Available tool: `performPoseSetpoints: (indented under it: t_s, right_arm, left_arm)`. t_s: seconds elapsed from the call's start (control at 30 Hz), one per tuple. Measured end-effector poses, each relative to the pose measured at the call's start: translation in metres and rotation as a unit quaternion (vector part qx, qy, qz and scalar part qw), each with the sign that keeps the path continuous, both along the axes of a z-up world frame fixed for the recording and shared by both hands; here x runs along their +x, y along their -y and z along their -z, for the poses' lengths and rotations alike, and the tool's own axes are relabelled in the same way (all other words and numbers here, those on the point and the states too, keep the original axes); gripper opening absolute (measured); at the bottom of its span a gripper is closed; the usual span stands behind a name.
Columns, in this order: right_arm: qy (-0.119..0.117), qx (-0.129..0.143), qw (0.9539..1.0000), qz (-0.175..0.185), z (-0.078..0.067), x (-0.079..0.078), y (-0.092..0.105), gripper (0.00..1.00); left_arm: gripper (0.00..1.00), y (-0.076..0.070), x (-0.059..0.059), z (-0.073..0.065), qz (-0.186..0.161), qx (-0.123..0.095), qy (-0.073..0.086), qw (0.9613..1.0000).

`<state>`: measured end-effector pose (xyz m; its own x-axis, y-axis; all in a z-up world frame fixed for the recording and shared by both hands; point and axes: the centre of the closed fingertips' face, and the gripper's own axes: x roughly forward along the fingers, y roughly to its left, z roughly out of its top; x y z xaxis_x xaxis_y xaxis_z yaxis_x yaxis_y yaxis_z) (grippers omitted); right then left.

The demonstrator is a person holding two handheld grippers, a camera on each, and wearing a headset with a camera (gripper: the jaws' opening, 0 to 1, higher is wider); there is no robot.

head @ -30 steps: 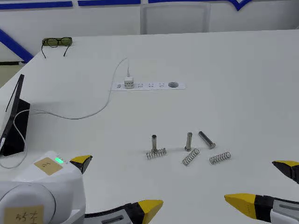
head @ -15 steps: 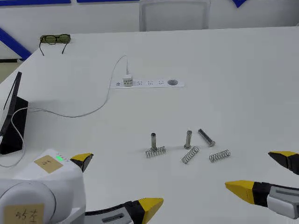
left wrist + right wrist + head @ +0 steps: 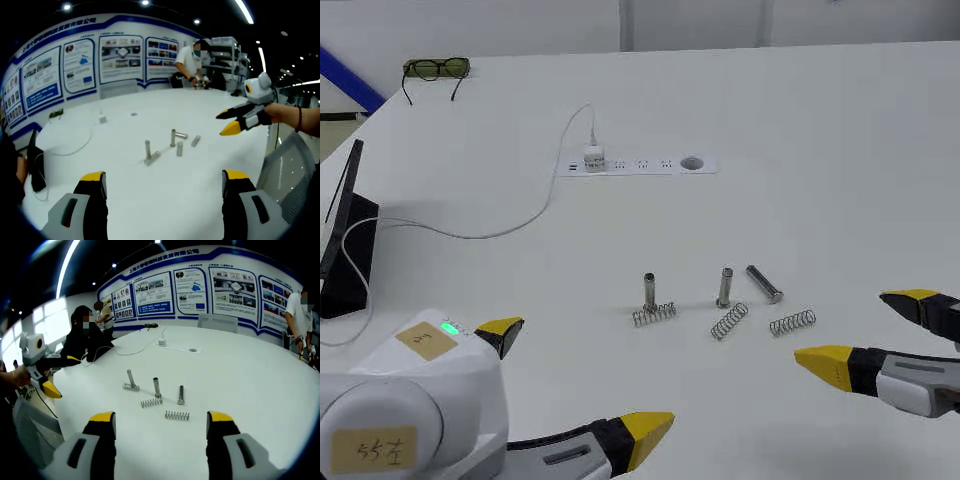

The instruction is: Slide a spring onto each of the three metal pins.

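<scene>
While empty and agape, left tool (image 3: 580, 378), right tool (image 3: 857, 327) short of springs (image 3: 654, 315), pins (image 3: 725, 287).

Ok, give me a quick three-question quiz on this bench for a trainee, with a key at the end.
1. How many pins stand upright?
2. True or false: the left hand-held gripper and the right hand-held gripper are both open and empty.
3. The springs lie: A on the pins, B on the table, C in a tray.
Key: 1 two; 2 true; 3 B.
</scene>
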<state>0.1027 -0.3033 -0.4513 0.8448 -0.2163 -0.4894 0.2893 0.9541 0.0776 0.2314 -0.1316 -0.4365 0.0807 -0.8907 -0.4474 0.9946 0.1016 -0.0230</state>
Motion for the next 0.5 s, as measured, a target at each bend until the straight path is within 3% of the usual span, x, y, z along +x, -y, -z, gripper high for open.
performPoseSetpoints:
  t_s: [0.5]
  right_arm:
    - [0.001,0.004,1.0000,0.008,0.003,0.024,0.022,0.66]
  left_arm:
    - [0.98,0.006,-0.002,-0.001,0.003,-0.012,-0.006,0.9999]
